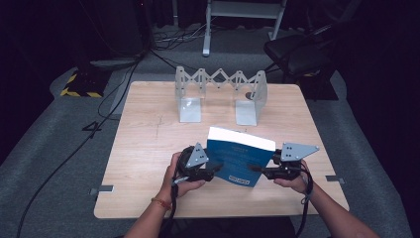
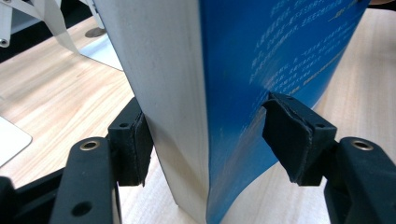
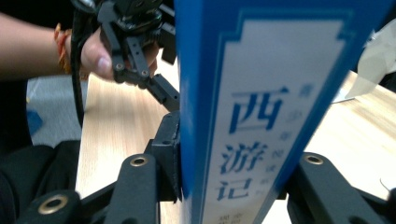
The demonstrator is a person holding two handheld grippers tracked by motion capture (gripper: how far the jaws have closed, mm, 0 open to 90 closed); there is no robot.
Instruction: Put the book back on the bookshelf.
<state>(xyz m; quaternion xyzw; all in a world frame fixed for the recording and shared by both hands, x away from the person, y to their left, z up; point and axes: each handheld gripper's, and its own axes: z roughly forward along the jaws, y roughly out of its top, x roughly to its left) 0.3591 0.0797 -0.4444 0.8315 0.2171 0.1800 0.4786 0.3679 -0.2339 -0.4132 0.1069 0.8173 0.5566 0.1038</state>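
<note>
A thick blue book stands upright on the wooden table between my two grippers. My right gripper is shut on its spine, with a pad pressed to each cover. My left gripper is open and straddles the opposite end, where the white page edge faces its camera. In the left gripper view one pad lies along the back side. The other pad only meets the bowed blue front cover. The left gripper and the hand holding it show beyond the book.
A white extendable metal book rack stands at the back of the table, its two end plates resting on the wood. One plate lies just behind the book. Cables cross the grey floor at left, and a dark chair sits at back right.
</note>
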